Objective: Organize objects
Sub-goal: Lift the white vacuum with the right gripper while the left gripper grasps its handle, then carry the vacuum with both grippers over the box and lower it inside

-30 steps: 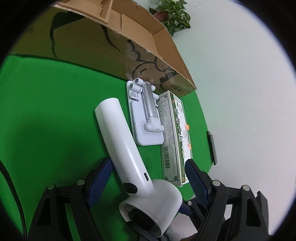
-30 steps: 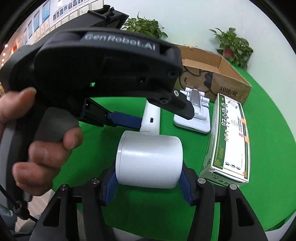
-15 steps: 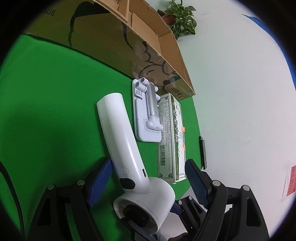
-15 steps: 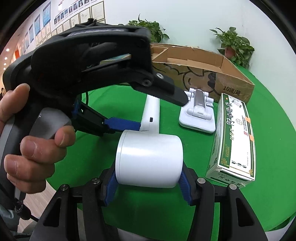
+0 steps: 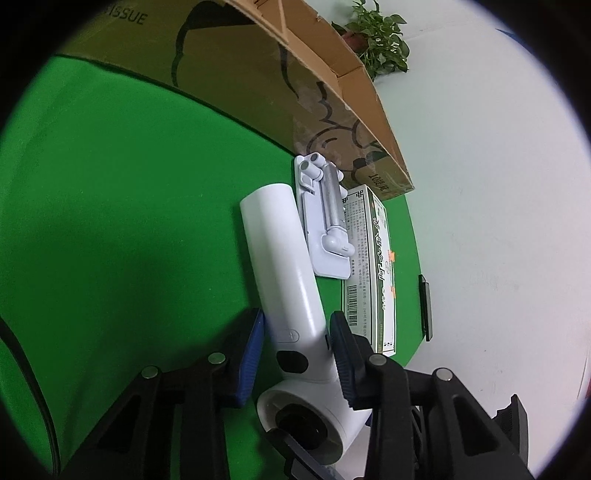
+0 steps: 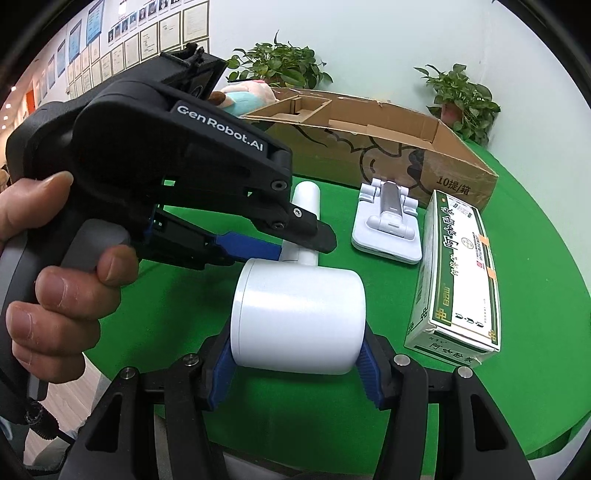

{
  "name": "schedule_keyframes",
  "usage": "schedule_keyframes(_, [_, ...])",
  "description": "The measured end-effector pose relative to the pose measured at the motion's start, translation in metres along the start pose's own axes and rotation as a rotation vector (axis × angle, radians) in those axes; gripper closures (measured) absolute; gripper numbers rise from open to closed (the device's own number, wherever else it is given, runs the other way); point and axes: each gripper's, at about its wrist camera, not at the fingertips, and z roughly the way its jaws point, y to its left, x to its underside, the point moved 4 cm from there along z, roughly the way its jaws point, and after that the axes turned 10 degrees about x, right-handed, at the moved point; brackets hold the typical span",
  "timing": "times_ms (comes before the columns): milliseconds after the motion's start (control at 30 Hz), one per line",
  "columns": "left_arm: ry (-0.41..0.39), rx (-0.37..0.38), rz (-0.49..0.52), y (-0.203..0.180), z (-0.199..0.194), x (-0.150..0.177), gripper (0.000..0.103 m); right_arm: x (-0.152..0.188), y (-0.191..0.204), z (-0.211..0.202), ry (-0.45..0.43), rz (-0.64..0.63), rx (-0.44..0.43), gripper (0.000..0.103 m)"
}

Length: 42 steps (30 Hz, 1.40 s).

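Nearest, right hand-held gripper (image 6: 295, 354) pinching hair dryer (image 5: 284, 280) head above green bench (image 5: 129, 184); left hand-held gripper (image 5: 297, 343), spread a moment ago, now clamped on handle. Beyond, phone stand (image 5: 325, 218), medicine box (image 5: 369, 266), cardboard box (image 6: 388, 147). Probably ready for lifting.

pale wall (image 6: 369, 33) (framed certificates (image 6: 110, 37) left), potted plants (image 6: 280, 66) behind.
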Motion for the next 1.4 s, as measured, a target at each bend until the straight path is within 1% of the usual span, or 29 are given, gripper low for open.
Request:
schedule_keyframes(133, [-0.010, -0.013, 0.036, -0.009, 0.002, 0.003, 0.070, 0.001, -0.001, 0.001, 0.011, 0.010, 0.005, 0.048])
schedule_keyframes(333, [-0.035, -0.033, 0.132, -0.026, 0.001, 0.001, 0.072, -0.005, -0.011, 0.004, 0.045, 0.076, -0.056, 0.047])
schedule_keyframes(533, [-0.067, -0.086, 0.220, -0.046, -0.003, -0.006, 0.072, -0.023, -0.024, 0.008, 0.076, 0.166, -0.130, 0.046])
schedule_keyframes(633, [-0.080, -0.077, 0.261, -0.058, -0.010, -0.010, 0.073, -0.032, -0.026, 0.007, 0.074, 0.195, -0.142, 0.047])
schedule_keyframes(933, [-0.101, -0.053, 0.371, -0.099, -0.020, -0.028, 0.073, -0.067, -0.029, -0.014, -0.021, 0.193, -0.070, 0.048])
schedule_keyframes(1033, [-0.102, -0.063, 0.414, -0.114, -0.021, -0.037, 0.073, -0.083, -0.034, -0.019, -0.043, 0.194, -0.049, 0.049])
schedule_keyframes(1067, [-0.106, -0.068, 0.431, -0.121, -0.016, -0.045, 0.073, -0.088, -0.036, -0.020, -0.047, 0.193, -0.044, 0.049])
schedule_keyframes(1200, [-0.113, -0.071, 0.449, -0.141, -0.009, -0.064, 0.073, -0.110, -0.047, -0.021, -0.059, 0.192, -0.031, 0.049])
schedule_keyframes(1300, [-0.130, -0.076, 0.468, -0.154, -0.014, -0.075, 0.073, -0.126, -0.055, -0.022, -0.076, 0.193, -0.023, 0.049])
schedule_keyframes(1400, [-0.142, -0.065, 0.467, -0.162, -0.017, -0.090, 0.073, -0.144, -0.060, -0.024, -0.087, 0.186, -0.018, 0.049])
